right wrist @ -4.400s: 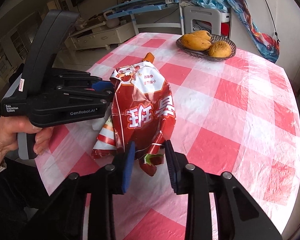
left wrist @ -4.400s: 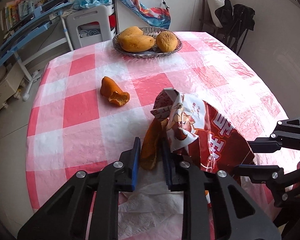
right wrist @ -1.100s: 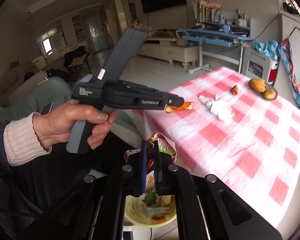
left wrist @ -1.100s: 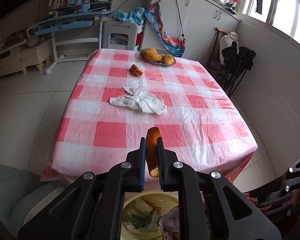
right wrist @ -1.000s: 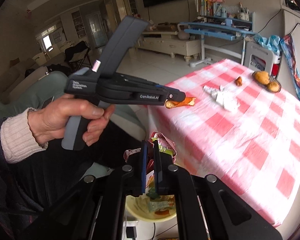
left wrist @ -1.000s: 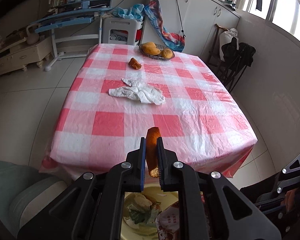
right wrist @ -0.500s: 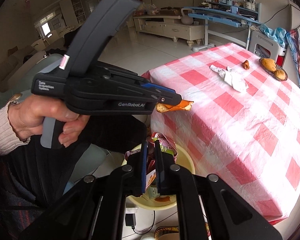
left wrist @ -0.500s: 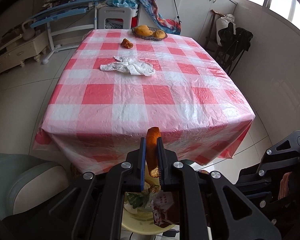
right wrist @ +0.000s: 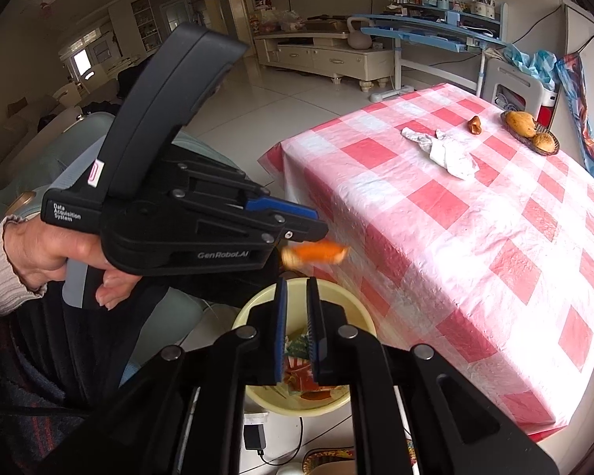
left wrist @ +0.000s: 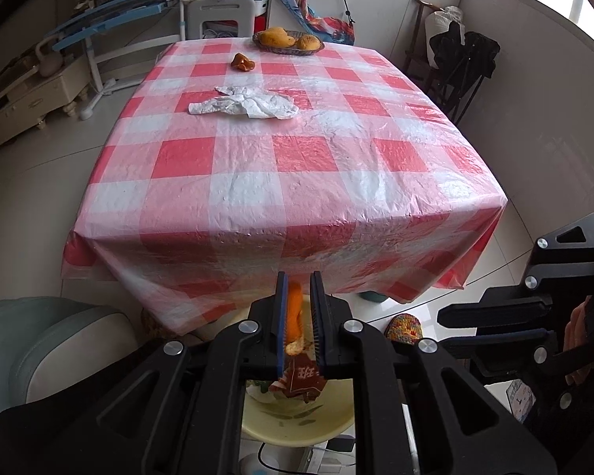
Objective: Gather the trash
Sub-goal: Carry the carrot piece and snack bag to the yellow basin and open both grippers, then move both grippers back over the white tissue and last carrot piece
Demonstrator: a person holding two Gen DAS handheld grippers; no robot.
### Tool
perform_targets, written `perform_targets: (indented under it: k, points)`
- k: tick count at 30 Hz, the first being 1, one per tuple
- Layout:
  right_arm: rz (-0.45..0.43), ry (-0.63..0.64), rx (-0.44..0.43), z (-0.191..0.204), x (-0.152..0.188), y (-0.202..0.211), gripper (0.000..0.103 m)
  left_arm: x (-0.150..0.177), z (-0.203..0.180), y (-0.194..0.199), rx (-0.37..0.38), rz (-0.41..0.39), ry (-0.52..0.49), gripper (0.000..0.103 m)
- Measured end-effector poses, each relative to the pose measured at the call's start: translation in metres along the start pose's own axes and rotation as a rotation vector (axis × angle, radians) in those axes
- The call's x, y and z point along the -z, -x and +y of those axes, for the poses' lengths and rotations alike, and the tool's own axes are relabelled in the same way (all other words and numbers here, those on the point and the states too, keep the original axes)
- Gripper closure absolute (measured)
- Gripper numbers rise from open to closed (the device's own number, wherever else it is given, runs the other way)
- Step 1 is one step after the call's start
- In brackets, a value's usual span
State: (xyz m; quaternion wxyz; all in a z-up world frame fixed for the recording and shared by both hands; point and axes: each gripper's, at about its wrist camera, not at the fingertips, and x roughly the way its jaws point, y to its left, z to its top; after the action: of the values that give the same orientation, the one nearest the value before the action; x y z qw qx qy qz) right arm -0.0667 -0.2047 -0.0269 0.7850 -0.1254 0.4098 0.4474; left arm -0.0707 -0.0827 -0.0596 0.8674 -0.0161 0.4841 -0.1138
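Observation:
My left gripper [left wrist: 297, 289] has its jaws slightly parted; an orange peel [left wrist: 294, 314] hangs loosely between them, blurred in the right wrist view [right wrist: 315, 254], above the yellow bin [left wrist: 297, 431]. The red snack bag [left wrist: 301, 380] lies in the bin. My right gripper [right wrist: 296, 297] is open and empty over the bin [right wrist: 253, 308], with the bag [right wrist: 301, 376] below it. On the checkered table [left wrist: 289, 166] lie a crumpled white tissue [left wrist: 245, 105] and another orange peel [left wrist: 242, 62].
A fruit basket [left wrist: 288, 39] stands at the table's far end. A green-grey seat [left wrist: 47, 348] is at the left, a slipper [left wrist: 406, 326] on the floor by the bin. A power plug [right wrist: 253, 439] lies beside the bin.
Both grippers have dropped lower over the bin. My right gripper opened and the snack bag fell into the bin. My left jaws have parted a little around the peel.

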Motion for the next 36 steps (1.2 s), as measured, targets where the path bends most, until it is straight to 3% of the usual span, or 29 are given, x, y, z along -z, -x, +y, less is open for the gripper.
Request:
perform_targets:
  k: [4,13,25,30,36]
  points:
    - [-0.013,-0.005,0.017,-0.002,-0.001,0.001,0.08,0.0,0.001,0.002,-0.02,-0.008,0.005,0.059]
    - [-0.021,-0.014,0.063,-0.01,-0.003,-0.001,0.067,-0.007,0.008,0.017,-0.008,-0.101,0.048,0.038]
    - [0.016,0.073,0.254,-0.019,-0.014,-0.017,0.057,-0.06,0.025,0.03,-0.055,-0.216,0.074,0.03]
    - [0.016,0.088,0.289,-0.028,-0.024,-0.022,0.053,-0.093,0.033,0.032,-0.067,-0.267,0.086,0.029]
    - [0.025,0.16,0.33,-0.032,-0.039,-0.035,0.04,-0.121,0.044,0.017,-0.087,-0.278,0.082,0.028]
